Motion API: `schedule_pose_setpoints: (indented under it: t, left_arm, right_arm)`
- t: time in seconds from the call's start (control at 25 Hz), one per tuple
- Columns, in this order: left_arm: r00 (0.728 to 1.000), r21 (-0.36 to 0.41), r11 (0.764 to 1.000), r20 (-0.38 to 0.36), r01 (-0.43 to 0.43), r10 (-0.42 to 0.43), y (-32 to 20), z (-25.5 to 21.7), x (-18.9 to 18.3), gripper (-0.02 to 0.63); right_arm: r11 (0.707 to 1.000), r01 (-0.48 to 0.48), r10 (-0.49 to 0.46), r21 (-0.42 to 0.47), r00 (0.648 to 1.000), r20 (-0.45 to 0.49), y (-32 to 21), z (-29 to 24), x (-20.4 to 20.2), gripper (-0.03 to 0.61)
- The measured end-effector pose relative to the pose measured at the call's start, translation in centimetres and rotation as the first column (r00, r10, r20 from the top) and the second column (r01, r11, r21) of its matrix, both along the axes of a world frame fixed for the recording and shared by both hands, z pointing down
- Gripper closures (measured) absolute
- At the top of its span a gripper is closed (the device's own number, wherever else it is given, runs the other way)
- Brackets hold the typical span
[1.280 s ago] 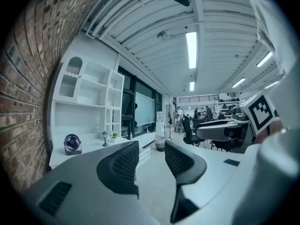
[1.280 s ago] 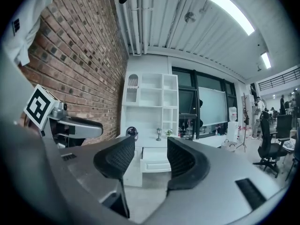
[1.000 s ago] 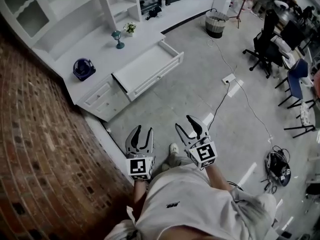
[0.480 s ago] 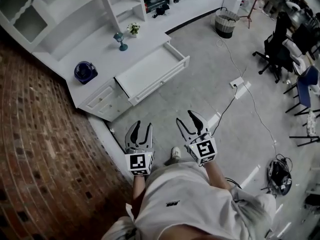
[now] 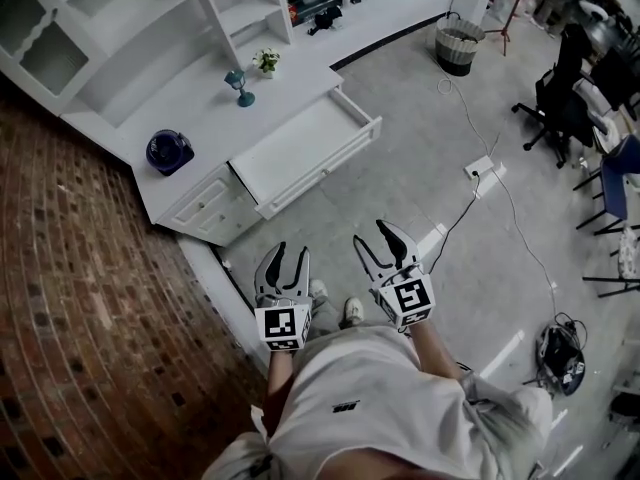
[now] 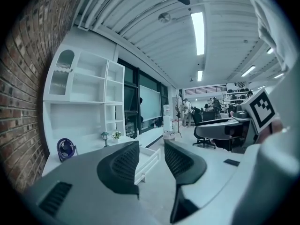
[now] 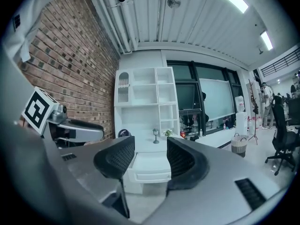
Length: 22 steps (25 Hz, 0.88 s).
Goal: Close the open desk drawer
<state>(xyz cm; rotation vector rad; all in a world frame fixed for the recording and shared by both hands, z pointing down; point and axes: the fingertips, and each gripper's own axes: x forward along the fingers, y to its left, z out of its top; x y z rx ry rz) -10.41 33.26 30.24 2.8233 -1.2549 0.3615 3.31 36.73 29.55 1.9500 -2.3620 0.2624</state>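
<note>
The white desk [image 5: 200, 118] stands against the shelving at upper left, and its wide drawer [image 5: 310, 148] is pulled far out over the grey floor, empty inside. Both grippers are held low in front of the person, well short of the drawer and touching nothing. My left gripper [image 5: 289, 255] is open, and my right gripper [image 5: 374, 236] beside it is open too. In the left gripper view the drawer [image 6: 146, 165] shows far off between the spread jaws of the left gripper [image 6: 151, 149]. The right gripper [image 7: 150, 146] frames the drawer front [image 7: 151, 175] the same way.
A blue fan [image 5: 168, 151], a small lamp [image 5: 238, 81] and a potted plant [image 5: 265, 60] stand on the desk top. A brick wall [image 5: 80, 298] runs along the left. A power strip [image 5: 484, 168] with cable, a basket [image 5: 459, 45] and office chairs [image 5: 565, 98] lie to the right.
The person has stepped forward a little; a second shoe now shows under the grippers. The desk and drawer have shifted slightly in view. Both grippers stay open and empty.
</note>
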Motion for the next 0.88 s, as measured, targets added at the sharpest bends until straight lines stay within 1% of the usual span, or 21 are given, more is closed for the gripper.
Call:
schedule_pose_setpoints:
  t: [0.28, 0.52, 0.88]
  left_arm:
    - [1.0, -0.019, 1.0, -0.016, -0.023, 0.023, -3.7, 1.0, 0.9, 0.434]
    - [0.998, -0.021, 0.999, -0.029, -0.049, 0.048, -8.7, 1.4, 1.2, 0.435]
    - [0.995, -0.014, 0.996, -0.059, -0.084, 0.084, -16.2, 1.1, 0.6, 0.437]
  right_arm:
    - [0.999, -0.027, 0.027, -0.026, 1.0, -0.012, -3.2, 0.8, 0.8, 0.362]
    - [0.998, -0.061, 0.06, -0.032, 0.998, -0.037, -7.7, 0.8, 1.4, 0.362]
    - [0.994, -0.102, 0.099, -0.042, 0.993, -0.06, -14.1, 0.8, 0.7, 0.362]
